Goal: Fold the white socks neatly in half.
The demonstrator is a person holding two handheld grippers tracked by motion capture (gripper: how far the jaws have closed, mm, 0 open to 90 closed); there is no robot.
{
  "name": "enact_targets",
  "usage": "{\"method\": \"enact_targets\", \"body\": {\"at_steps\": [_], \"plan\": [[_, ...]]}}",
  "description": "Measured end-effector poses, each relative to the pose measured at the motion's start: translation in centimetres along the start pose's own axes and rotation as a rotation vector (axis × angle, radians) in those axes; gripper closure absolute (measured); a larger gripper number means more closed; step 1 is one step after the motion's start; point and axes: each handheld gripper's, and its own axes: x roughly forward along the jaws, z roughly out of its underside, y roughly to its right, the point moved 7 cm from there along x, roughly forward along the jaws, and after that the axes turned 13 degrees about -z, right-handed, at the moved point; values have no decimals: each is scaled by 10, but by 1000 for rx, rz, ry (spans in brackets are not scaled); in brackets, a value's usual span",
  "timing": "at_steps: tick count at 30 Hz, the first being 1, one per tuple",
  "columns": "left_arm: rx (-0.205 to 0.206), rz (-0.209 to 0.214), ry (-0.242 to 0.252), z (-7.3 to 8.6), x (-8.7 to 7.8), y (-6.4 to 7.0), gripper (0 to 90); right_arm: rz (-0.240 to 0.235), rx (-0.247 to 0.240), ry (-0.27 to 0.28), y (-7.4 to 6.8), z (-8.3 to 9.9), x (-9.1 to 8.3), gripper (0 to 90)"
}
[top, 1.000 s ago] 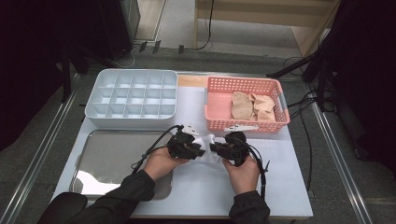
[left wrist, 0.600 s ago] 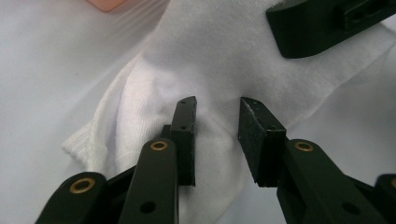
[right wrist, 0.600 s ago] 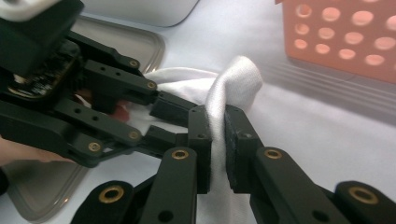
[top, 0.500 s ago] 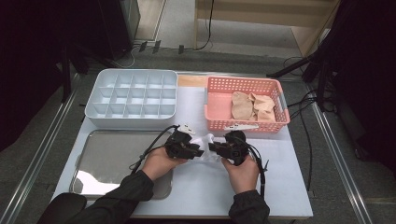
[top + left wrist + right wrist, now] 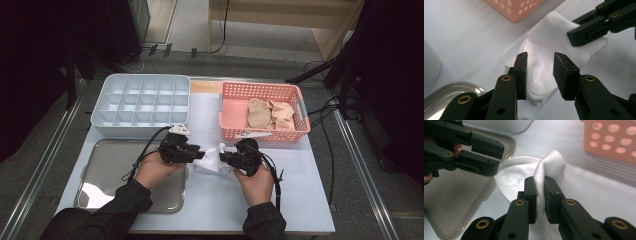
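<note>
The white counter [image 5: 300, 200] carries a grey divided organiser [image 5: 142, 102] far left, pink basket [image 5: 235, 131] far right, steel tray [image 5: 112, 175] near left, white cloth [image 5: 211, 161] mid-counter

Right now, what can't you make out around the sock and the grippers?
- Sock, high view: its shape; both grippers cover its ends.
- Sock's lower end, right gripper view: cut off by the bottom edge, behind the shut right gripper.
- Left gripper, left gripper view: jaws open over the sock; touching or not, cannot tell.
- Basket contents, high view: beige pieces too small to count.
</note>
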Motion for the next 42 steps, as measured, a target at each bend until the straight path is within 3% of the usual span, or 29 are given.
{"method": "enact_targets", "body": {"at_steps": [19,42], "plan": [[-71,-54,21,17,-20,-23,647,-41,-55,-74,-11,-9,30,826],[-99,-86,11,30,-23,-29,647,-64,-93,-113,-15,-14,51,815]]}}
